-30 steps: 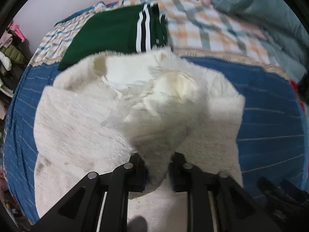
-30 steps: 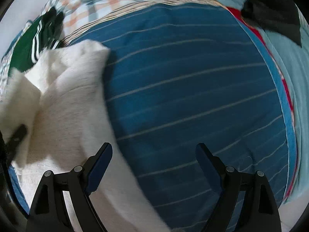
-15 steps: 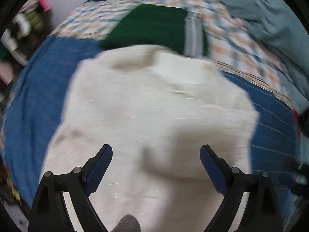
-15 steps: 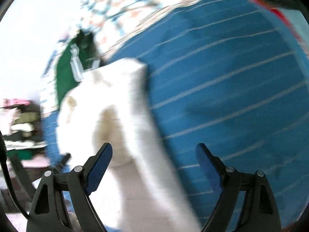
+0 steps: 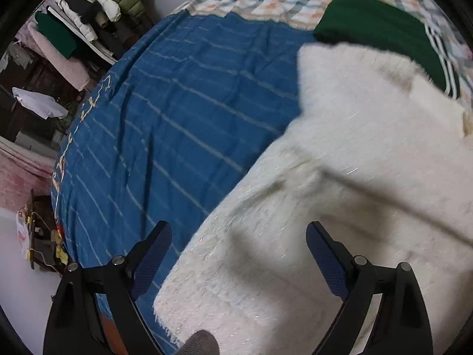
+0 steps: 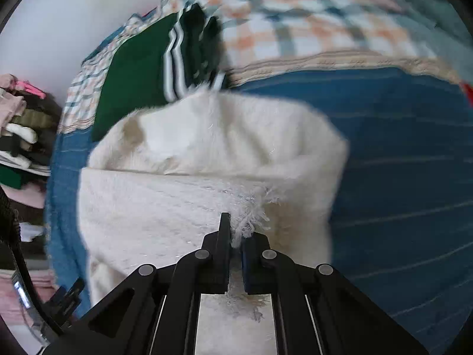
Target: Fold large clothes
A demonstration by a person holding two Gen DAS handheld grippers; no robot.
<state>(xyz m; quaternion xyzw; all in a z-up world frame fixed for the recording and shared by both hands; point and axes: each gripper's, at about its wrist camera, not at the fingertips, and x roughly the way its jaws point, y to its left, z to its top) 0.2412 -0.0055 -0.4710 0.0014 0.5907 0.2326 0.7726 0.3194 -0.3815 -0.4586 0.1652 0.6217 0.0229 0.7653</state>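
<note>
Since half a second ago the right claw (image 6: 235, 238) has closed on the fuzzy white knit sweater's (image 6: 207, 177) fringed edge, while the left claw (image 5: 238, 254) has swung leftward, gaping wide and empty. The sweater lies partly folded on the blue striped bedspread (image 5: 165, 124). The thin pinch of fringe could slip, undoing the fold. The right claw reaches low and forward.

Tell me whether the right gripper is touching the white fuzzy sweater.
Touching. The right wrist view shows the right gripper shut on a tuft of the white fuzzy sweater.
</note>
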